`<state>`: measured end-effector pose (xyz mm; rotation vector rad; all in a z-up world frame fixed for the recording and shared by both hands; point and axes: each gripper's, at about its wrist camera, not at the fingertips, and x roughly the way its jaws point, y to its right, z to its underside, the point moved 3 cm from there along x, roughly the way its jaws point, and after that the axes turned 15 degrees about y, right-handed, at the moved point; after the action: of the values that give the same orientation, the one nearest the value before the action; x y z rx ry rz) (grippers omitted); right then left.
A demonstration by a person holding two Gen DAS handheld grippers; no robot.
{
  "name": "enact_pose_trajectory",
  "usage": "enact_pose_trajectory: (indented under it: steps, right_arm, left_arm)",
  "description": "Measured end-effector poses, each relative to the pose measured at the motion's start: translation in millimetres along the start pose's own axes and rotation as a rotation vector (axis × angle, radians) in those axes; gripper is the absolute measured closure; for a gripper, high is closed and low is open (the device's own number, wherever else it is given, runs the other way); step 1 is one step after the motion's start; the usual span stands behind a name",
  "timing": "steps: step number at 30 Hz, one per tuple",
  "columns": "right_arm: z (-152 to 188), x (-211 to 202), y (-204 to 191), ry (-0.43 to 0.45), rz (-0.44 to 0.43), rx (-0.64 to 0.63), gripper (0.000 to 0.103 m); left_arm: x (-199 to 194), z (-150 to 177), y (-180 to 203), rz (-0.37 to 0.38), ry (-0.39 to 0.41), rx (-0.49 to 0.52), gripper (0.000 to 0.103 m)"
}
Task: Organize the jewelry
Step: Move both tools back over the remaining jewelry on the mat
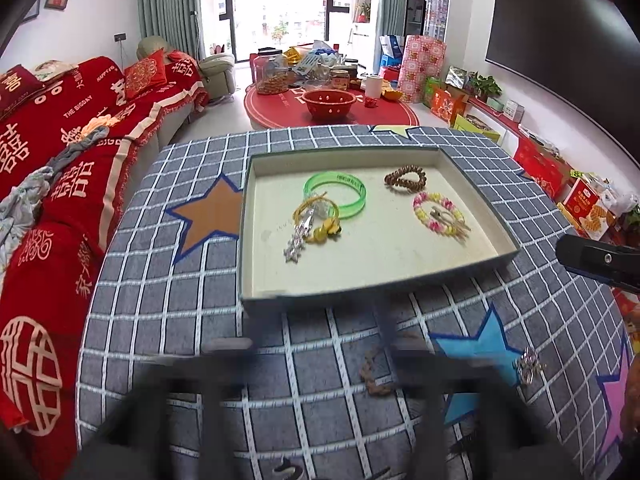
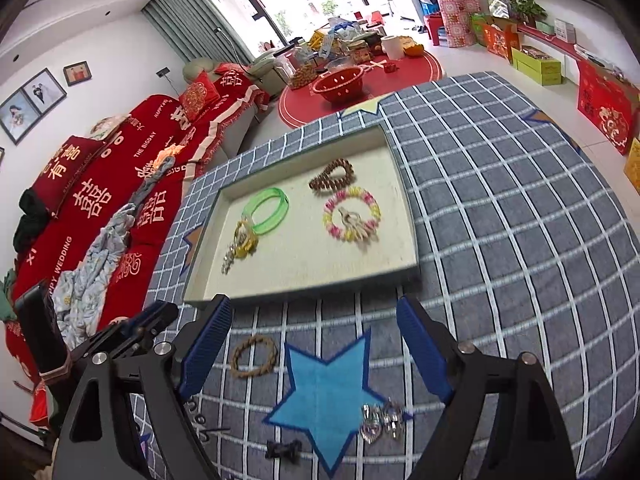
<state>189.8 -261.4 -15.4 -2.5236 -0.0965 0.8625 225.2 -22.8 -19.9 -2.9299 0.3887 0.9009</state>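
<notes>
1. Inside the shallow grey-rimmed tray with a cream floor (image 2: 304, 276), set toward the far edge of the table (image 2: 500, 220) under its grey white-checked cloth, the left side already holds a translucent green plastic bangle (image 2: 267, 210), with a yellow hair tie with beads (image 2: 244, 240) and a glittery silver clip (image 2: 228, 260) overlapping its near rim.
2. The tray's right side holds a brown beaded bracelet (image 2: 332, 178) and, just nearer, a pink-and-yellow beaded bracelet (image 2: 352, 218) with a small metal clip lying inside its ring.
3. Still out on the cloth near the table's front edge: a tan braided bracelet (image 2: 253, 357), a small black bow clip (image 2: 284, 449), and a pair of silver crystal pieces (image 2: 382, 422) at the blue star patch.
4. The left gripper (image 1: 316, 350) shows blurred, fingers spread wide and empty.
5. The right gripper (image 2: 314, 344) is likewise released, holding nothing, above the leftover pieces.
6. By my judgement well over half is sorted; three pieces remain.
</notes>
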Motion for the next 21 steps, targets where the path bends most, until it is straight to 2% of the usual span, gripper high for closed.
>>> enact_pose_trajectory:
  steps: [2, 5, 8, 14, 16, 21]
  right_arm:
    - [7.5, -5.0, 4.2, -0.010, 0.013, 0.010, 0.016]
    - [19.7, -14.0, 11.0, -0.011, 0.040, 0.018, 0.016]
    - [30.8, -22.0, 15.8, -0.011, 0.066, 0.016, 0.015]
    - [48.9, -42.9, 18.8, 0.038, 0.114, -0.015, 0.015]
    - [56.4, -44.2, 20.7, -0.015, 0.115, -0.017, 0.015]
    - [75.0, -41.1, 37.8, -0.108, 0.210, -0.038, 0.015]
  left_arm:
    - [-11.4, 4.2, -2.7, -0.036, 0.057, -0.001, 0.000]
    - [-17.1, 13.5, -2.6, -0.037, 0.052, 0.011, 0.000]
    - [-22.4, 23.4, -3.7, -0.051, 0.043, 0.015, 0.000]
    - [-24.8, 46.6, -9.7, -0.020, -0.021, -0.002, 0.000]
    - [-26.8, 54.1, -7.3, -0.013, -0.032, 0.006, 0.000]
    - [-31.0, 68.2, -2.1, -0.016, -0.052, 0.033, 0.000]
